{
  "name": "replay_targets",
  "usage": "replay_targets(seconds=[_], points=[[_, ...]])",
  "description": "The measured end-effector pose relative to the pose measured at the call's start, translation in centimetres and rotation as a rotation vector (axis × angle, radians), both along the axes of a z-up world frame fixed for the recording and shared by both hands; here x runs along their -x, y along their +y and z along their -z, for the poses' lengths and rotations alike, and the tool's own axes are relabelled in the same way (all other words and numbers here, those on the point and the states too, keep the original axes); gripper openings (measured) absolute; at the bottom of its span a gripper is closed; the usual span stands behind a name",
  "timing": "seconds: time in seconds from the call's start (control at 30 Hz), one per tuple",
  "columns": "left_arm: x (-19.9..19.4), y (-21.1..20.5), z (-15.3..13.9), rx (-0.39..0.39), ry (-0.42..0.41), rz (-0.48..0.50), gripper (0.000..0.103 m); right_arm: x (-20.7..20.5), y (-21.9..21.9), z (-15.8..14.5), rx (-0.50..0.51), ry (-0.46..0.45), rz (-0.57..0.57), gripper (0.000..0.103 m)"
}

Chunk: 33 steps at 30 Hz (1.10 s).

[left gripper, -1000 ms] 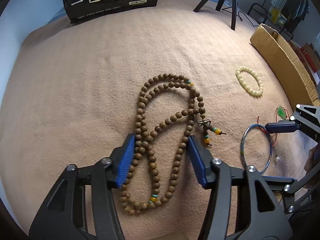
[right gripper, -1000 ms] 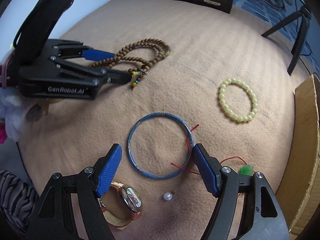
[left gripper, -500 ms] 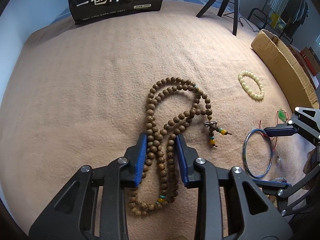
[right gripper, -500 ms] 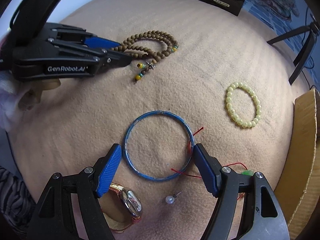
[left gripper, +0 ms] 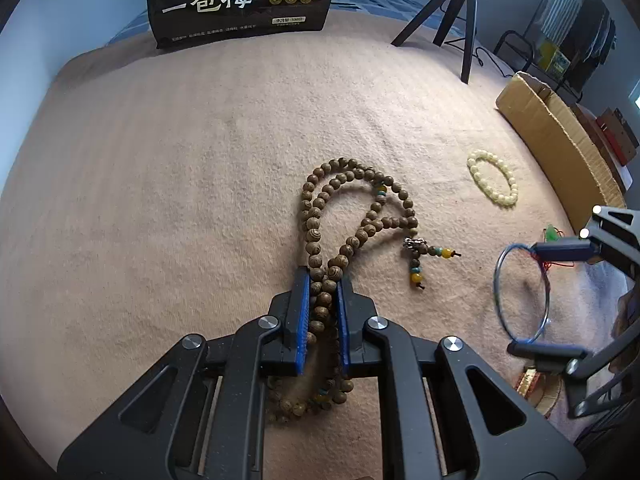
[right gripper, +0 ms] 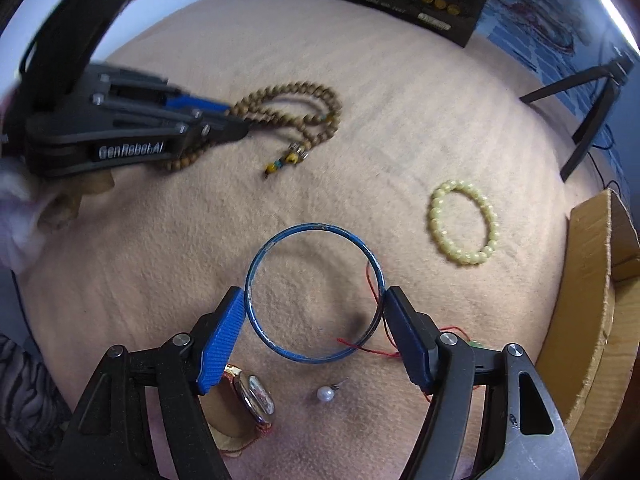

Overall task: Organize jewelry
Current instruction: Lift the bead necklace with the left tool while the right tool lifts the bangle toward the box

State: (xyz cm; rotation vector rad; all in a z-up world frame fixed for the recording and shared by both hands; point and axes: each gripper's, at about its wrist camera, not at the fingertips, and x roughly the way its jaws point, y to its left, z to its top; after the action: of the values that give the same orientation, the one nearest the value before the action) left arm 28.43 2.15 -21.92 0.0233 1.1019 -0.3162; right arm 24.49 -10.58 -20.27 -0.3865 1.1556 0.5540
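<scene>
My left tongs (left gripper: 323,280) have just been closing and now pinch the brown wooden bead necklace (left gripper: 352,216); my right tongs (right gripper: 314,306) gape around the blue metal bangle (right gripper: 316,294). Nothing sorted yet.

Both grippers are black frames with silver screws and ribbed blue pads: left gripper (left gripper: 322,300) bears white "GenRobot.AI" lettering, right gripper (right gripper: 314,320) unmarked. A dark patterned sleeve (right gripper: 24,392) shows near left.

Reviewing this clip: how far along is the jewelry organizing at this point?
Early. Nothing looks put away. In hand: the left gripper has just closed on the wooden bead necklace; the right gripper straddles the blue bangle, open. Left: yellow bead bracelet, pearl, watch.
</scene>
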Motion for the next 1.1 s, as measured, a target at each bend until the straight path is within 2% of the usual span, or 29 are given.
replay_targets(seconds=[0.17, 0.43, 0.73, 1.1], points=[[0.6, 0.6, -0.7, 0.07, 0.004, -0.026, 0.01, 0.2, -1.8, -1.6, -0.048, -0.016, 0.029, 0.071], [1.8, 1.0, -3.0, 0.124, -0.026, -0.041, 0.01, 0.0, -4.5, -4.0, -0.091, -0.067, 0.063, 0.071], [3.3, 0.4, -7.2, 0.171, -0.094, -0.014, 0.01, 0.1, -7.6, -7.1, -0.156, -0.126, 0.145, 0.071], [3.9, -1.5, -12.2, 0.24, -0.156, 0.014, 0.01, 1.3, -11.7, -9.7, -0.179, -0.18, 0.227, 0.071]])
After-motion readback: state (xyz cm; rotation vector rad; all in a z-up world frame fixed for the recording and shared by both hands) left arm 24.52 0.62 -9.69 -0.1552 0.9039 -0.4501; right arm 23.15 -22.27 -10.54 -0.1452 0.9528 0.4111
